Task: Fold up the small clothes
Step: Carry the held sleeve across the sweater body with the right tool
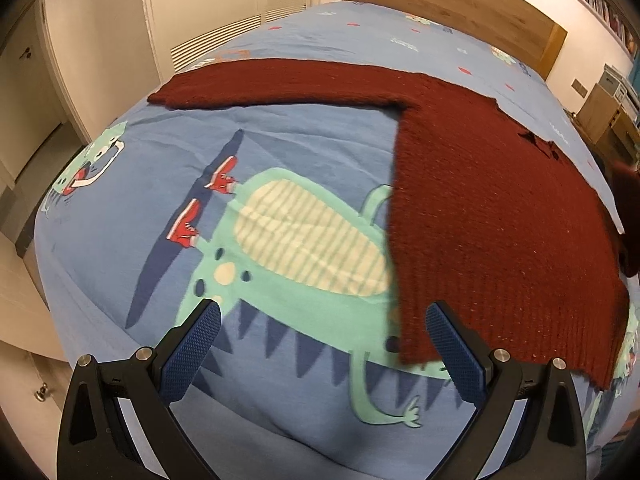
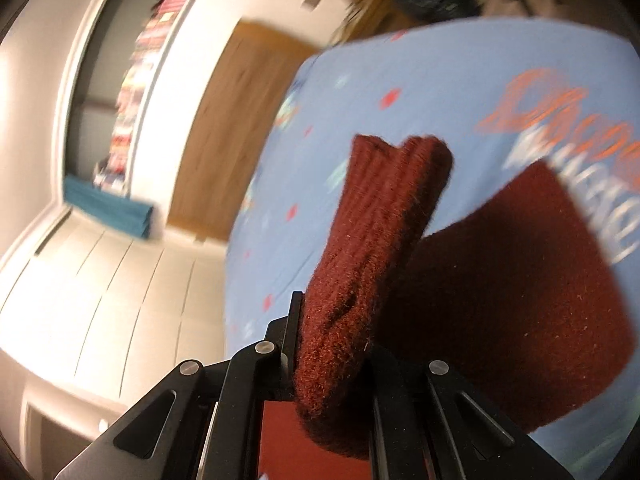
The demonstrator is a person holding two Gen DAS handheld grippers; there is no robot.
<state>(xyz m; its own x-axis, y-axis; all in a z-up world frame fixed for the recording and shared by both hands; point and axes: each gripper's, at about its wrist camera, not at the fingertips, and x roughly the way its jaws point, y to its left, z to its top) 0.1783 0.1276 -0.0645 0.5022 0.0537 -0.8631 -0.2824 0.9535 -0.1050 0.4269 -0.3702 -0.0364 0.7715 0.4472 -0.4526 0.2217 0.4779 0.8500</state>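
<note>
The dark red knitted sweater (image 1: 496, 216) lies flat on the dinosaur bedspread (image 1: 280, 248), one sleeve (image 1: 280, 80) stretched out well beyond the fingers. The left gripper (image 1: 322, 344) hovers released, its hem corner just inside the right pad. The right gripper (image 2: 336, 364) is clenched on the other sleeve's cuff (image 2: 384, 216) (only its own view shows this); a thin pinch could slip, dragging the body askew.
</note>
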